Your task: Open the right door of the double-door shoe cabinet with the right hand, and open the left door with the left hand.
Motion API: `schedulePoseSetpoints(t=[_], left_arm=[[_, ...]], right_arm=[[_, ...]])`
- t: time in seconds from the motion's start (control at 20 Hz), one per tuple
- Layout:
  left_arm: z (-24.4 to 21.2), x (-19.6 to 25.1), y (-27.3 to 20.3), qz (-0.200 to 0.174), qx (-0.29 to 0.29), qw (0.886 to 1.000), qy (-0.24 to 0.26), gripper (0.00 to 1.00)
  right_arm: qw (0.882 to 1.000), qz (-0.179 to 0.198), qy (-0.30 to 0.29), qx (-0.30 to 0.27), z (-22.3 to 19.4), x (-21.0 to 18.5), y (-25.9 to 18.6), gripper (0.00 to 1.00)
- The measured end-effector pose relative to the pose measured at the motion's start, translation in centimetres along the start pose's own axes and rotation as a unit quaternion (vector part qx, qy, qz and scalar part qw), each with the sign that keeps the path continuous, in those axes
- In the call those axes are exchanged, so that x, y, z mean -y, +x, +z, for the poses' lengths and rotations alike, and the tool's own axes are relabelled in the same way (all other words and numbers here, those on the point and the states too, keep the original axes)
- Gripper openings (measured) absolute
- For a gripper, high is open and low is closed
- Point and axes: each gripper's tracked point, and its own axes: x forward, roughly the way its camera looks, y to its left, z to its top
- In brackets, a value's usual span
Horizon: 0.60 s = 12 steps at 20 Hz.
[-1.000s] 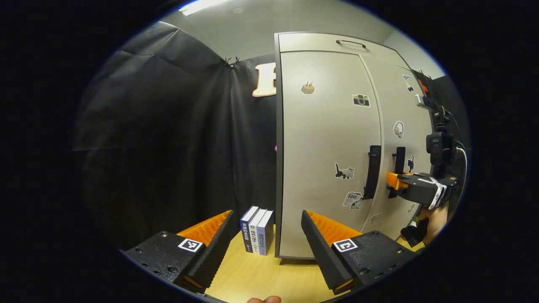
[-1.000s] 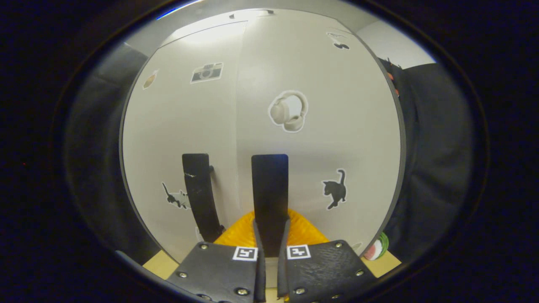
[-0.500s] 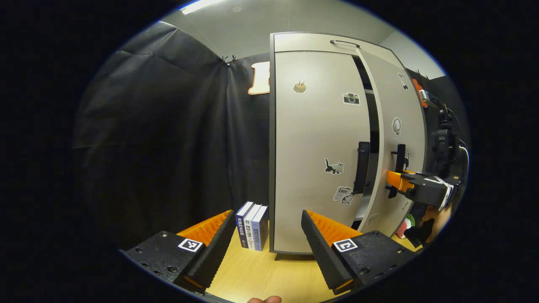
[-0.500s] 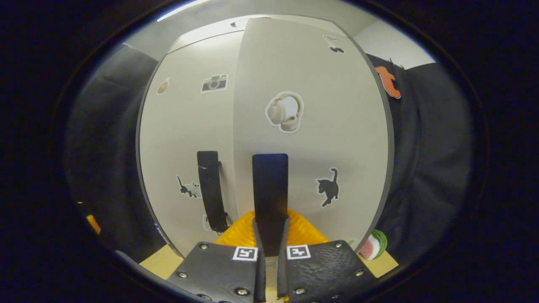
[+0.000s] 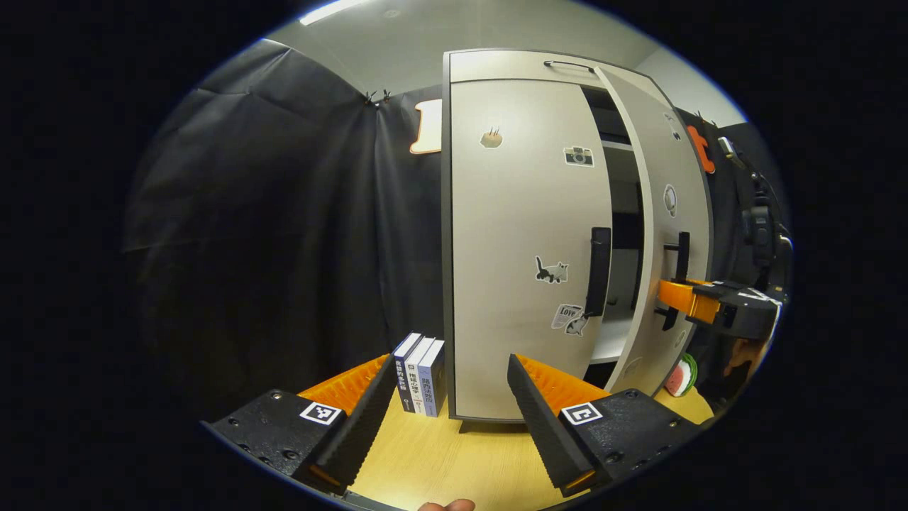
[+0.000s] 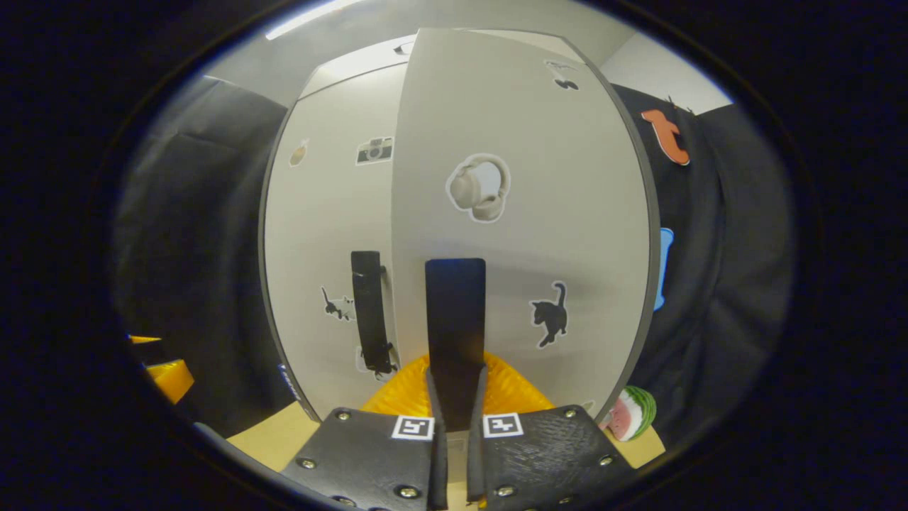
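Right gripper [image 6: 454, 397] clamped on right door handle [image 6: 455, 312], door ajar

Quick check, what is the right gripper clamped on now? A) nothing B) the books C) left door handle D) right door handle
D: the right gripper has both fingers pressed on the right door handle, and the right door stands ajar.

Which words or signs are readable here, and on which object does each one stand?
"Love": on a sticker low on the left door, beside its black handle.
Book spines: printed text, too small to read.
Square coded markers on the left gripper: patterns, no words.
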Motion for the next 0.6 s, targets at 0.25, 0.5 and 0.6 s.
schedulePoseSetpoints(t=[0.25,0.5,0.6], left_arm=[[-0.2,0.9,0.4,-0.004,-0.002,1.000,0.002,0.97],[-0.2,2.4,0.9,-0.013,-0.003,1.000,0.009,0.97],[-0.3,3.2,1.1,-0.017,-0.002,1.000,0.008,0.97]], right_arm=[[1.000,0.026,-0.007,-0.010,0.0,0.4,-1.3,0.11],[0.999,0.043,-0.007,-0.017,0.1,0.8,-2.4,0.11],[0.999,0.049,-0.007,-0.019,0.2,1.0,-2.9,0.11]])
